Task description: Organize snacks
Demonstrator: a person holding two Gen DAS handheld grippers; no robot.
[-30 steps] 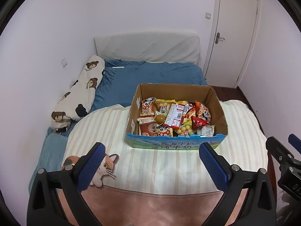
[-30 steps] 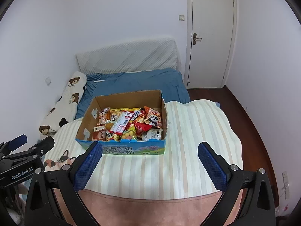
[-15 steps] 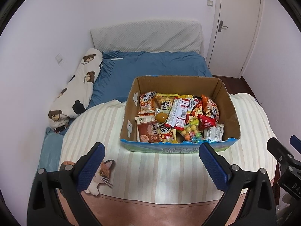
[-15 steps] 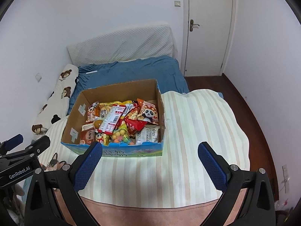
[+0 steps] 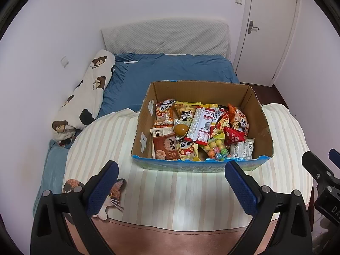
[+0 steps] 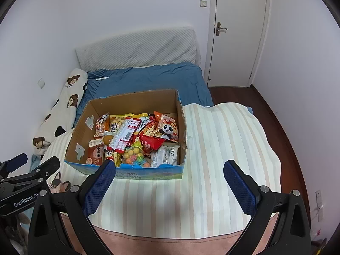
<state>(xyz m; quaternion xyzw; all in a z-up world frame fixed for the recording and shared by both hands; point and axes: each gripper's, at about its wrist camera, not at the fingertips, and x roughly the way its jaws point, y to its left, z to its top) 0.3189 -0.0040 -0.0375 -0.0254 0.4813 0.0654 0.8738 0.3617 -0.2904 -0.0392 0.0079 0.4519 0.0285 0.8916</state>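
Note:
An open cardboard box (image 5: 260, 114) (image 6: 80, 125) sits on a cream striped blanket (image 5: 191, 193) (image 6: 221, 148) over the bed. Several snack packets fill it: a red-and-white barcode packet (image 5: 199, 125) (image 6: 124, 135), a panda packet (image 5: 239, 121) (image 6: 167, 127), a bag of coloured candy balls (image 5: 215, 148) (image 6: 135, 156), a brown packet (image 5: 165, 147). My left gripper (image 5: 171, 179) is open and empty, hovering before the box's near wall. My right gripper (image 6: 169, 179) is open and empty too, in front of the box's right corner. Each gripper shows at the other view's edge.
A bear-print bolster (image 5: 85, 104) (image 6: 63, 110) lies along the left wall on a blue sheet (image 5: 170, 70). A white padded headboard (image 5: 165, 38) stands behind. A shut white door (image 6: 238, 31) and dark wood floor (image 6: 282, 127) lie to the right. A cat print (image 5: 112, 193) marks the blanket's left corner.
Both grippers have moved forward and looked further down, so the box appears larger and closer. Both stay open and empty. The box and snacks have not moved.

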